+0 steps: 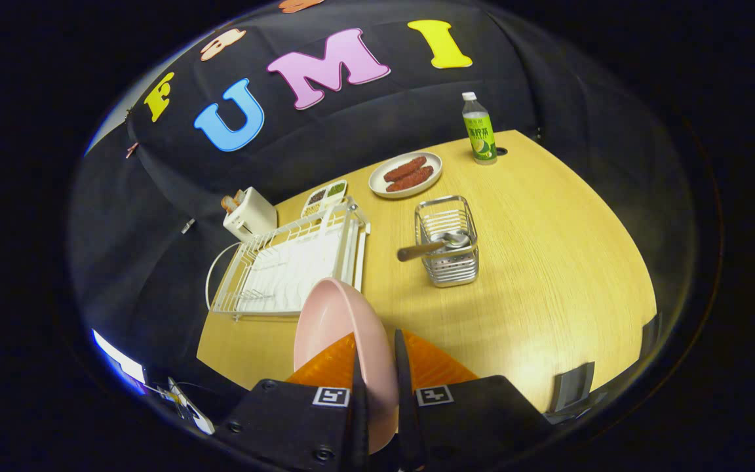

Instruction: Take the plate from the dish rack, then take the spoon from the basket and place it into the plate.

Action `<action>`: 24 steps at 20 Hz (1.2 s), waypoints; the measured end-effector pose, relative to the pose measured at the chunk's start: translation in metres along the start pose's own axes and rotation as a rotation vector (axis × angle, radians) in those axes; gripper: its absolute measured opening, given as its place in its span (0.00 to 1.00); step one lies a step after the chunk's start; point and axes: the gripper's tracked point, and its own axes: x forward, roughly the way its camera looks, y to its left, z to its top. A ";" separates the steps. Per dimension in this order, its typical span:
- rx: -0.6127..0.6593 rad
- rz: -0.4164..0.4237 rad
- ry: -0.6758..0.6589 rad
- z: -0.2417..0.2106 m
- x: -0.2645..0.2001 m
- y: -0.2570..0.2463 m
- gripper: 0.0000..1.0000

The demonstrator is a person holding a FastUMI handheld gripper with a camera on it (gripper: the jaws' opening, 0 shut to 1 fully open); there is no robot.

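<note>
Fingers point(356, 387) of the gripper point(377, 393) are squeezing the pink plate point(335, 321) from both sides; the jaws are standing narrow, with only the plate's edge between them; the plate is standing up on its edge, out of the rack, above the near part of the wooden table point(548, 275); its hollow side is facing left. Just beyond the plate, to the left, the white dish rack point(286, 269) is sitting on the table with no dishes in it; a white toaster point(250, 213) with bread in it is standing at the rack's far left corner. A small tray point(325, 196) with two dark fillings is lying just behind the rack. To the right of the rack, a little apart from it, the wire basket point(449, 242) is standing upright; the spoon point(430, 248) is lying in it, with its wooden handle sticking out to the left over the rim. Farther back, a pale plate point(406, 175) is holding two reddish sausages point(409, 174); a bottle point(479, 128) with a green label is standing upright to the right of that plate, near the far edge of the table.
</note>
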 end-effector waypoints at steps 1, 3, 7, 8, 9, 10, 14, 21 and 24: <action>-0.007 0.009 0.033 -0.009 0.008 -0.012 0.22; -0.020 0.035 0.087 -0.023 0.023 -0.029 0.22; -0.011 0.114 0.140 -0.035 0.049 -0.038 0.23; 0.001 0.124 0.140 -0.034 0.054 -0.040 0.23; 0.001 0.124 0.146 -0.035 0.061 -0.044 0.25; -0.006 0.113 0.149 -0.036 0.058 -0.049 0.25; -0.056 0.087 0.130 -0.025 0.057 -0.068 0.48; -0.297 0.047 -0.141 0.043 0.021 -0.069 0.98; -0.444 0.034 -0.306 0.078 0.006 -0.054 0.98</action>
